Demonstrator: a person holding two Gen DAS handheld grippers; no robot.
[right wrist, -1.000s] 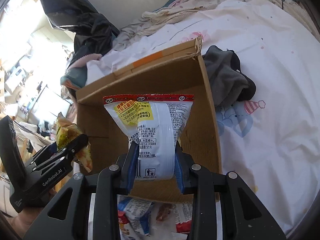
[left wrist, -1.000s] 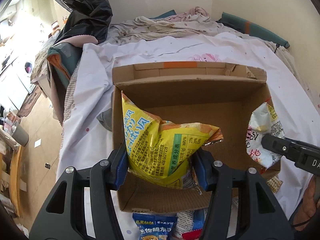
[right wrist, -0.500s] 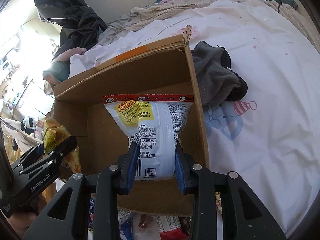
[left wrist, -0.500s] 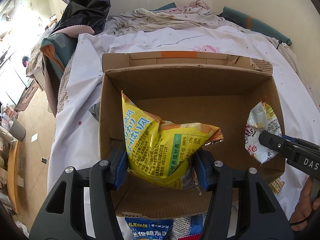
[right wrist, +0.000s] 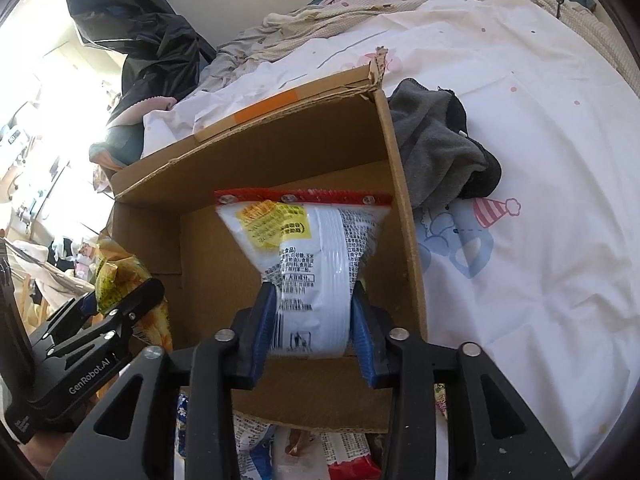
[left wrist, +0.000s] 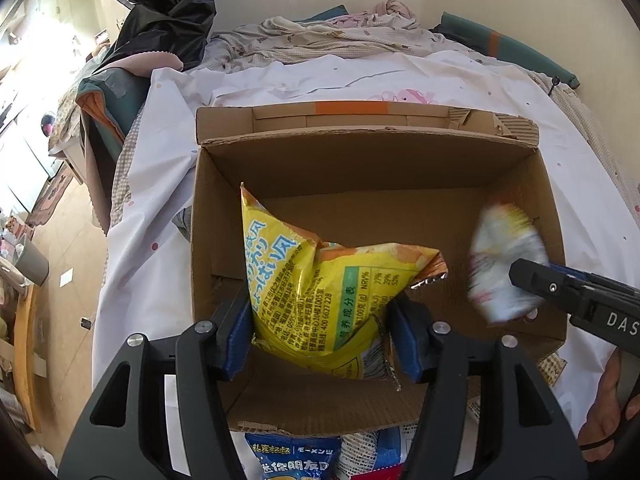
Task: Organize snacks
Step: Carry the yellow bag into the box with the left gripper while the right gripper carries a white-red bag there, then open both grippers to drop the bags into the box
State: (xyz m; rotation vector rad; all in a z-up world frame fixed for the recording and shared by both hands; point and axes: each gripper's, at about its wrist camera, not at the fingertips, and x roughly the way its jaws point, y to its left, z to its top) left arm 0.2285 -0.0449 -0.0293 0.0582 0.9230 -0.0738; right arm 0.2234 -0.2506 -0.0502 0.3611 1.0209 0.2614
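An open cardboard box (left wrist: pixel 360 136) lies on the bed. Over its left half my left gripper (left wrist: pixel 320 320) is shut on a yellow snack bag (left wrist: pixel 320 292), and its jaws are starting to open. Over the right half my right gripper (right wrist: pixel 312 312) has a white bag with a red top seal (right wrist: pixel 312 248) between its pads. Those jaws are opening, with the pads still touching the bag. The white bag (left wrist: pixel 504 264) looks blurred in the left wrist view, beside the right gripper (left wrist: pixel 528 276). The left gripper (right wrist: pixel 132 304) and the yellow bag (right wrist: pixel 116 276) show at the left of the right wrist view.
Several snack packets (left wrist: pixel 296 456) lie on the sheet just in front of the box. A grey garment (right wrist: pixel 440 140) rests against the box's right wall. Black plastic (left wrist: pixel 168 12) and crumpled bedding sit behind. The bed's edge drops to the floor at the left.
Both views now look a little deeper into the box. The white bag has puffed out between the right jaws and is blurred in the left wrist view. Neither bag has dropped.
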